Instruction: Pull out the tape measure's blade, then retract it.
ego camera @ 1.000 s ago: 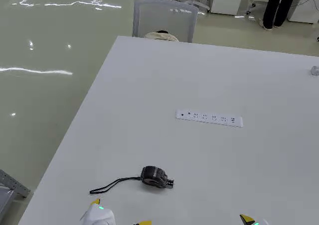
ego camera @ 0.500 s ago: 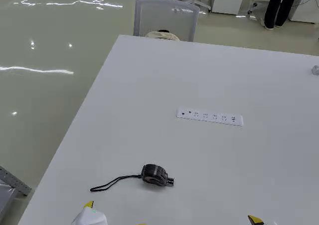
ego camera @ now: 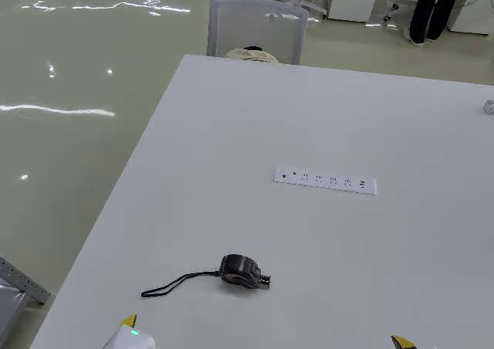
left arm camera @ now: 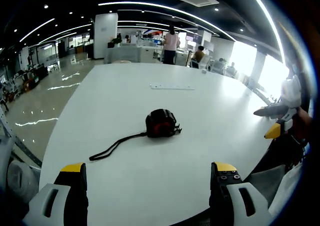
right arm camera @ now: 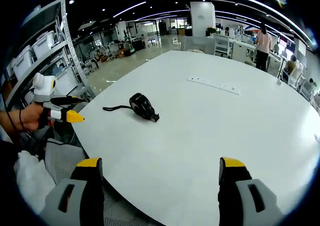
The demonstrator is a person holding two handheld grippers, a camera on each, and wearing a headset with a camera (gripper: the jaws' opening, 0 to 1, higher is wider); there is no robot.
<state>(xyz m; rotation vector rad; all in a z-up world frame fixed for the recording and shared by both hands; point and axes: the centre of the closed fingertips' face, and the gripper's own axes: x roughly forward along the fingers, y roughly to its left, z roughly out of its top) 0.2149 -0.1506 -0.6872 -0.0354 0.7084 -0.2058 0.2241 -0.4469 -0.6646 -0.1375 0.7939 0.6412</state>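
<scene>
Near the front left corner of the white table [ego camera: 309, 110] the black tape measure [ego camera: 243, 271] lies on its side, a small stub at its right end too tiny to make out. Its black wrist strap [ego camera: 174, 286] trails left across the top and ends close to the table's left edge, without hanging over it. Bare tabletop surrounds the tape measure on every side. A white power strip [ego camera: 325, 181] lies well apart from it, farther in toward the middle of the table. Past the left edge there is open, glossy green floor [ego camera: 69, 71], and a grey mesh chair [ego camera: 257, 26] is pushed up to the far edge. The left gripper [left arm camera: 149, 168] hangs at the near edge with its yellow-tipped jaws spread wide and holding nothing, the tape measure lying ahead of the gap between them. The right gripper [right arm camera: 161, 162] sits off to the right at the near edge, its jaws also wide apart and empty, the tape measure ahead and to its left. From the head view both grippers are cut off by the lower frame, so little more than a yellow tip of each shows. At the far right edge of the table a small pale object [ego camera: 488, 107] is clipped by the frame and I cannot tell what it is. Beyond the table stands a person [ego camera: 427, 9], cut off above the legs.
</scene>
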